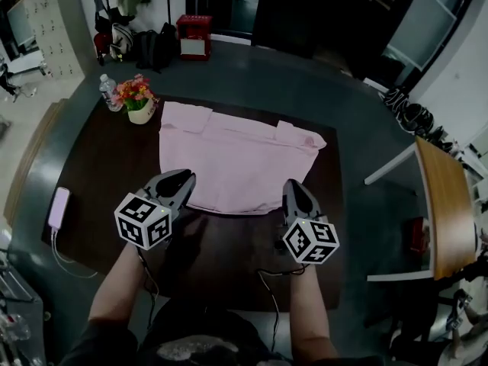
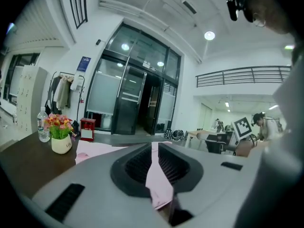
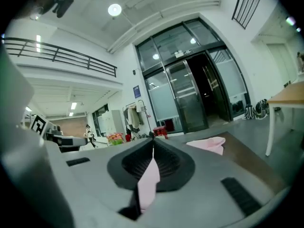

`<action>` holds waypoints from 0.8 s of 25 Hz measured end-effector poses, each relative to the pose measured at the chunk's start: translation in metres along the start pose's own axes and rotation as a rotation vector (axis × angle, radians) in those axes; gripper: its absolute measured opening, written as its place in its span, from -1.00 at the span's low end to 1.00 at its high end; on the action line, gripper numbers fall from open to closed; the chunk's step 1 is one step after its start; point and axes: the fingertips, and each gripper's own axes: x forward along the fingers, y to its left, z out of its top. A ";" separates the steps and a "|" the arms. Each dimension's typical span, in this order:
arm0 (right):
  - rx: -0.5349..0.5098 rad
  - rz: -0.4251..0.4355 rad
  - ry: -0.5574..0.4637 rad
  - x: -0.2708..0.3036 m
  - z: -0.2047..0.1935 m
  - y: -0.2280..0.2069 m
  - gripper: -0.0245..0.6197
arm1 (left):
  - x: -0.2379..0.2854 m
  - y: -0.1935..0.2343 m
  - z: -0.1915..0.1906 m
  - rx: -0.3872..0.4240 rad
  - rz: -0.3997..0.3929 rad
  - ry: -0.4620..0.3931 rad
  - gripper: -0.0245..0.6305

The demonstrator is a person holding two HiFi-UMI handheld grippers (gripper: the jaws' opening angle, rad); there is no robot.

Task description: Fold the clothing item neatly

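Observation:
A pink garment (image 1: 236, 158) lies spread on the dark table (image 1: 99, 166), sleeves folded in at its far corners. My left gripper (image 1: 185, 180) is shut on the near hem at its left corner. In the left gripper view a strip of pink cloth (image 2: 159, 179) is pinched between the closed jaws of that gripper (image 2: 153, 144). My right gripper (image 1: 293, 187) is shut on the near hem at its right corner. The right gripper view shows pink cloth (image 3: 148, 184) clamped in the right gripper (image 3: 153, 142), and a folded sleeve (image 3: 207, 144) lying farther off.
A white pot of flowers (image 1: 139, 101) and a water bottle (image 1: 108, 92) stand at the table's far left corner. A pink phone (image 1: 59, 207) with a cable lies at the left edge. A wooden table (image 1: 446, 204) stands to the right, a red box (image 1: 194, 36) beyond.

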 end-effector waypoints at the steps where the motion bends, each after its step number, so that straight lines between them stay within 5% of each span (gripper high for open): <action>1: 0.001 0.018 -0.018 -0.013 0.004 0.013 -0.93 | -0.008 -0.012 0.004 0.013 -0.005 -0.014 -0.79; 4: -0.029 0.043 -0.055 -0.046 0.012 0.044 -0.94 | -0.028 -0.043 0.011 0.045 -0.010 -0.063 -0.89; 10: 0.012 0.028 -0.085 -0.108 -0.002 0.080 -0.94 | -0.081 -0.097 -0.004 -0.018 -0.089 -0.112 -0.89; 16: 0.061 -0.001 -0.086 -0.184 -0.042 0.134 -0.94 | -0.180 -0.127 -0.042 -0.058 -0.114 -0.119 -0.89; 20: -0.009 0.003 -0.070 -0.251 -0.067 0.184 -0.94 | -0.256 -0.152 -0.065 -0.065 -0.113 -0.135 -0.89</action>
